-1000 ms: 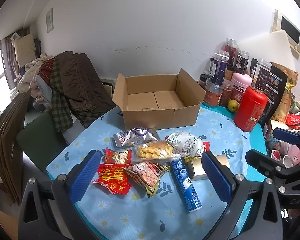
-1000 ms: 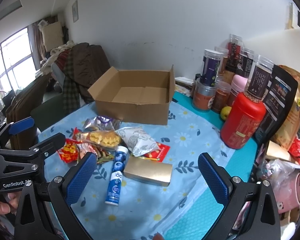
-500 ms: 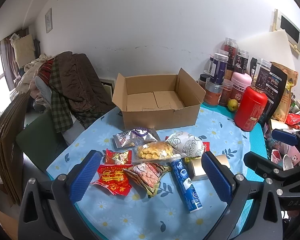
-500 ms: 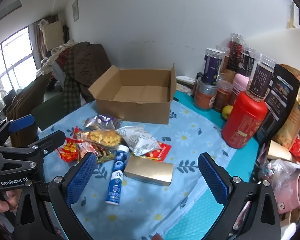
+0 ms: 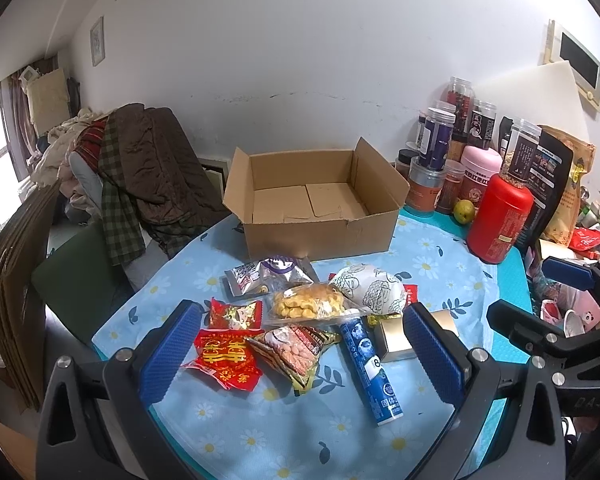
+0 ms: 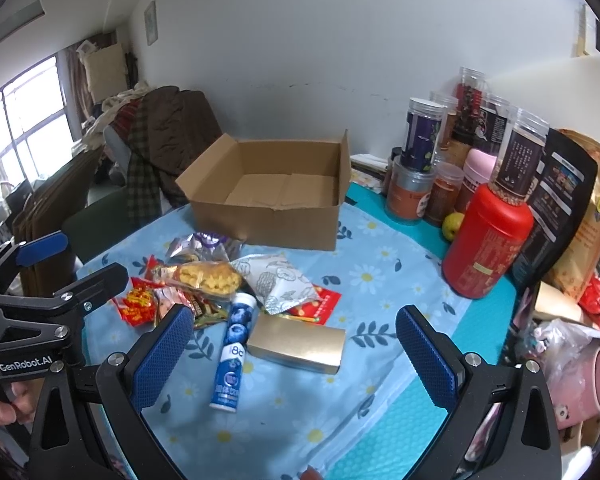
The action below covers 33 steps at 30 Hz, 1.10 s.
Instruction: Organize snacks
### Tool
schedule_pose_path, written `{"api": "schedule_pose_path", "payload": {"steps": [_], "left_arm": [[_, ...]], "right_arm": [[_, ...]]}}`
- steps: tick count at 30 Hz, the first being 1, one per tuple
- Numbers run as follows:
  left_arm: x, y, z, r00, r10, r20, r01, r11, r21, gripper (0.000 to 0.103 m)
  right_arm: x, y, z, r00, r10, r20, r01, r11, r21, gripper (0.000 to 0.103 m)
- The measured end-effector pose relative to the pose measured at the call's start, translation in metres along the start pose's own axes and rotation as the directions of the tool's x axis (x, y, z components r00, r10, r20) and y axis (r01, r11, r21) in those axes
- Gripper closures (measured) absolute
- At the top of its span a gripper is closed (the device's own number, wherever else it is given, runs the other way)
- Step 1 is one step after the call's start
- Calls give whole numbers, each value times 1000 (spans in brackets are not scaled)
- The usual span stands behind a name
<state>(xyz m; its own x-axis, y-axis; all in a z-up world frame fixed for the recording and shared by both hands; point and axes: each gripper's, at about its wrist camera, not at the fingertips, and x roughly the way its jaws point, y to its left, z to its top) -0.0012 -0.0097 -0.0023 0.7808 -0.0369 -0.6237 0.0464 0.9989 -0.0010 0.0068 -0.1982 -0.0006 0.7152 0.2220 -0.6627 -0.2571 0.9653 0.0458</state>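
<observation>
An open, empty cardboard box [image 5: 316,204] [image 6: 268,196] stands at the back of the table. In front of it lies a heap of snacks: a clear bag of yellow biscuits [image 5: 306,304] [image 6: 204,278], a white patterned bag [image 5: 370,290] [image 6: 278,282], red packets [image 5: 224,356], a peanut bag [image 5: 296,350], a blue tube [image 5: 370,366] [image 6: 234,338] and a gold box [image 6: 298,342] [image 5: 396,338]. My left gripper [image 5: 300,350] is open and empty, above the heap's near side. My right gripper [image 6: 292,356] is open and empty, above the gold box.
A red canister [image 6: 486,242] [image 5: 498,220], several jars [image 6: 422,160] and dark bags [image 6: 556,204] crowd the table's right side. A green fruit [image 5: 463,211] lies by the jars. Clothes [image 5: 140,172] hang over a chair at the left. The blue flowered tablecloth [image 5: 260,412] covers the table.
Both grippers have barely moved; the right wrist view has shifted slightly. Nothing was picked up or let go.
</observation>
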Motion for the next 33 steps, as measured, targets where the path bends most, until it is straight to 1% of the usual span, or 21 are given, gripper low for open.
{"api": "schedule_pose_path", "payload": {"steps": [9, 13, 18, 22, 28, 33], "left_arm": [[2, 2, 3, 999, -32, -3, 32, 999, -3, 0], [7, 4, 6, 999, -47, -5, 47, 999, 2, 0], [15, 9, 10, 998, -58, -12, 58, 998, 11, 0], [22, 14, 11, 998, -68, -18, 68, 998, 10, 0], [35, 30, 4, 993, -111, -49, 111, 994, -14, 0], [49, 41, -4, 988, -125, -91, 123, 992, -19, 0]], "right_arm": [[6, 0, 1, 1000, -3, -11, 3, 1000, 7, 0], [9, 0, 2, 1000, -8, -5, 8, 1000, 12, 0], [13, 1, 1, 1000, 10, 3, -10, 999, 30, 0], [18, 3, 0, 1000, -2, 12, 2, 999, 34, 0], [32, 8, -7, 1000, -20, -9, 20, 999, 49, 0], [49, 14, -18, 999, -24, -43, 28, 997, 72, 0]]}}
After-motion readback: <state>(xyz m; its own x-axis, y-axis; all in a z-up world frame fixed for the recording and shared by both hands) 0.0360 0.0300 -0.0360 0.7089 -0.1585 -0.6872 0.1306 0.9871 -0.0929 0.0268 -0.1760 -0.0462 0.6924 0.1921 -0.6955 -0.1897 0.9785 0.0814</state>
